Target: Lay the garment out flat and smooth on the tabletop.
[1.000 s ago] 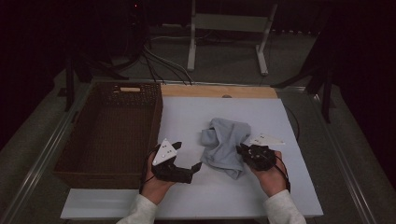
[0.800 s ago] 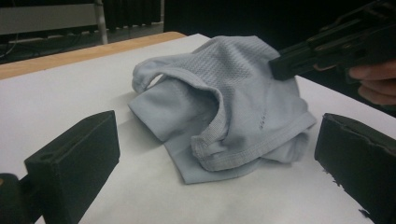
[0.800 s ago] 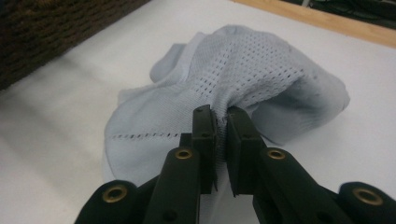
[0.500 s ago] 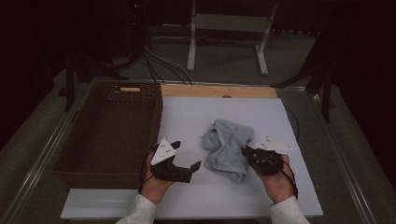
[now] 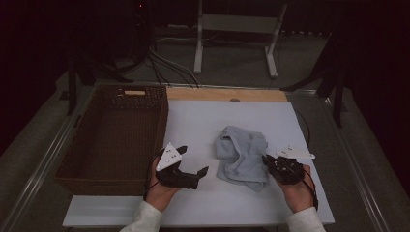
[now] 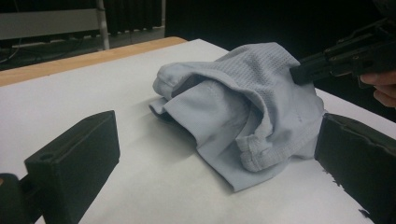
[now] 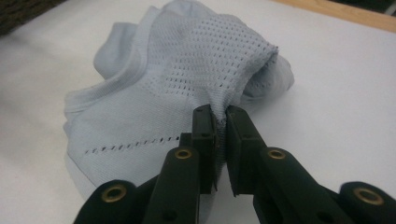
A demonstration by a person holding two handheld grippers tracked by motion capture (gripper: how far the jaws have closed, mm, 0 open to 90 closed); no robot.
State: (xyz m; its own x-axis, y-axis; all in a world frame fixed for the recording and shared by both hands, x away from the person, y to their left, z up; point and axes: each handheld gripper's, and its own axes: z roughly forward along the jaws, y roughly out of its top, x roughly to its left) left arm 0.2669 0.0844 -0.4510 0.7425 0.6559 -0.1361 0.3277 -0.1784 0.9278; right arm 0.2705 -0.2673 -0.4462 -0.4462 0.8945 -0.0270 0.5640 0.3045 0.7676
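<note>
A crumpled pale grey-blue mesh garment (image 5: pixel 241 154) lies on the white table top (image 5: pixel 203 121), right of centre. My right gripper (image 5: pixel 267 161) is shut on the garment's right edge; in the right gripper view its jaws pinch a fold of the mesh cloth (image 7: pixel 219 114). My left gripper (image 5: pixel 194 160) rests on the table left of the garment, jaws wide open and nothing between them. The left gripper view faces the garment (image 6: pixel 243 107) a short way off, with the right gripper's black jaws (image 6: pixel 308 70) touching its top right side.
A dark brown wicker basket (image 5: pixel 116 140) with nothing inside stands along the table's left side, close to my left hand. A wooden strip (image 5: pixel 227 94) runs along the far edge. Metal stand legs (image 5: pixel 237 29) and cables lie on the floor beyond.
My right gripper has pulled the garment's edge toward the near right, stretching the cloth out. The left gripper has stayed in place, open.
</note>
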